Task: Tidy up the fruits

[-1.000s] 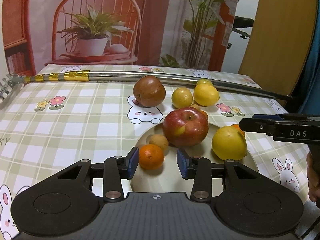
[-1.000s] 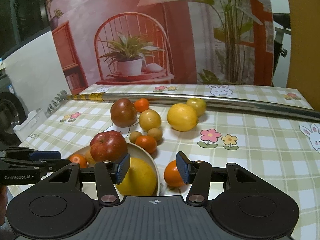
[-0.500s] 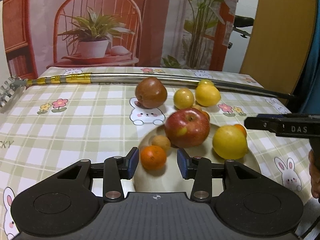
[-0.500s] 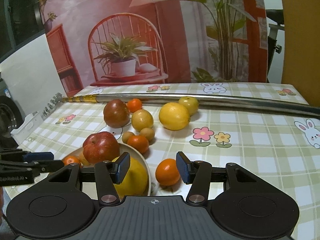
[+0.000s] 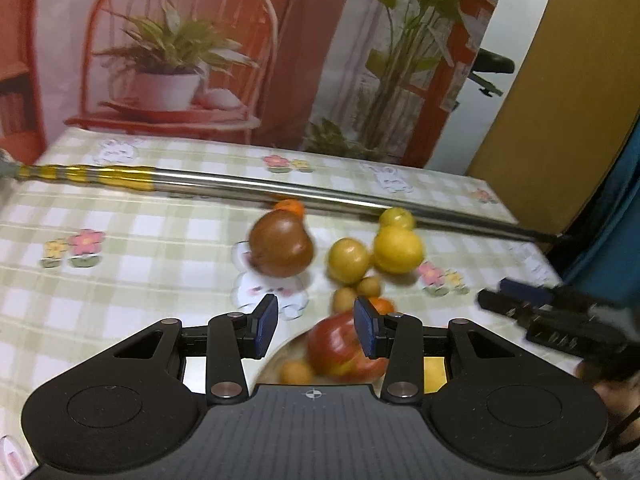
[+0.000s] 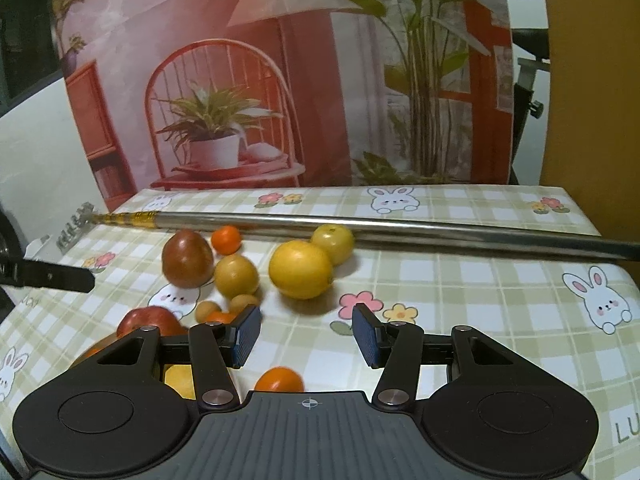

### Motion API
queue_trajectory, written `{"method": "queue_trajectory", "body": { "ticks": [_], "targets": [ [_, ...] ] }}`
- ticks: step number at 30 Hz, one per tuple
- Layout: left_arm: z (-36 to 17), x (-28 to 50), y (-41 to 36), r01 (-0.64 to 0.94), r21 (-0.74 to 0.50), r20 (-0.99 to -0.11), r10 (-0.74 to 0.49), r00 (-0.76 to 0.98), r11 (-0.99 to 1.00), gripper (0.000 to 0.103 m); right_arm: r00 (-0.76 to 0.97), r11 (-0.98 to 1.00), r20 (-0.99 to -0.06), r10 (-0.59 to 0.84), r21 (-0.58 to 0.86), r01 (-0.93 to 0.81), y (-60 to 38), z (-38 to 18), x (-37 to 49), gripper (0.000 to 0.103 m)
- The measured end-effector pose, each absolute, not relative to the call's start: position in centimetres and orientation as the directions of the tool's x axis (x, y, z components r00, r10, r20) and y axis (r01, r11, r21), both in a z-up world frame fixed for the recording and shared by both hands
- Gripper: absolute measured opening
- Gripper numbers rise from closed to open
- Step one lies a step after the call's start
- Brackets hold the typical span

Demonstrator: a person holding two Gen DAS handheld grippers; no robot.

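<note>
In the left wrist view my left gripper (image 5: 316, 328) is open and holds nothing. A red apple (image 5: 340, 352) and a small tan fruit (image 5: 296, 372) lie in the white bowl (image 5: 280, 356) just below its fingers. Beyond on the cloth are a dark red-brown fruit (image 5: 280, 248), yellow fruits (image 5: 398, 248) and a small orange (image 5: 290, 206). My right gripper (image 6: 306, 336) is open too, with an orange (image 6: 280, 379) on the cloth low between its fingers, untouched. In that view the apple (image 6: 148, 320) shows at the left and a large yellow fruit (image 6: 300, 270) ahead.
A long metal rod (image 6: 360, 226) with a yellow-wrapped end lies across the back of the checked tablecloth (image 6: 460, 300). The right gripper shows at the right edge (image 5: 540, 316) of the left view. The left gripper shows at the left edge (image 6: 48, 276) of the right view. A printed backdrop stands behind the table.
Both grippers have risen and tilted up, so the bowl and the loose orange have slid down towards the gripper bodies. The left view is now blurred. Both stay open.
</note>
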State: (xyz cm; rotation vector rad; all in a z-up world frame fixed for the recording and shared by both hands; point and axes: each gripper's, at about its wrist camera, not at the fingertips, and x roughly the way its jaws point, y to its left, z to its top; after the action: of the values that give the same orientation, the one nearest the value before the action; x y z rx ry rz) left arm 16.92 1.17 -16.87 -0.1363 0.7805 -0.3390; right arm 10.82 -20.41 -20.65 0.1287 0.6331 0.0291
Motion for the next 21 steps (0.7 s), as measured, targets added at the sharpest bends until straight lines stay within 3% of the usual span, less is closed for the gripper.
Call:
{"method": "queue_trajectory", "body": {
  "ticks": [5,10,14,21],
  "targets": [
    [-17.5,20.4,-0.9,0.267,-0.265,-0.707,-0.375,0.599,0.926,0.043,0.805,0.988,-0.589,0.063,0.149,0.031,-21.3,-20.9,11.8,0.047],
    [-19.4,24.2,-3.0,0.273,-0.276,-0.779,-0.381,0.498,0.922,0.034,0.811,0.983,-0.581,0.074,0.177,0.037,-22.1,-21.1,12.5,0.047],
    [-21.6,26.2,-4.0,0.241,-0.292,-0.828,-0.371,0.422,0.926,0.033,0.812,0.98,-0.578,0.084,0.196,0.038,-22.7,-21.4,12.9,0.047],
    [-23.8,27.9,-4.8,0.218,-0.301,-0.85,-0.364,0.381,0.929,0.033,0.808,0.976,-0.582,0.089,0.214,0.046,-23.6,-22.0,13.3,0.047]
  ]
}}
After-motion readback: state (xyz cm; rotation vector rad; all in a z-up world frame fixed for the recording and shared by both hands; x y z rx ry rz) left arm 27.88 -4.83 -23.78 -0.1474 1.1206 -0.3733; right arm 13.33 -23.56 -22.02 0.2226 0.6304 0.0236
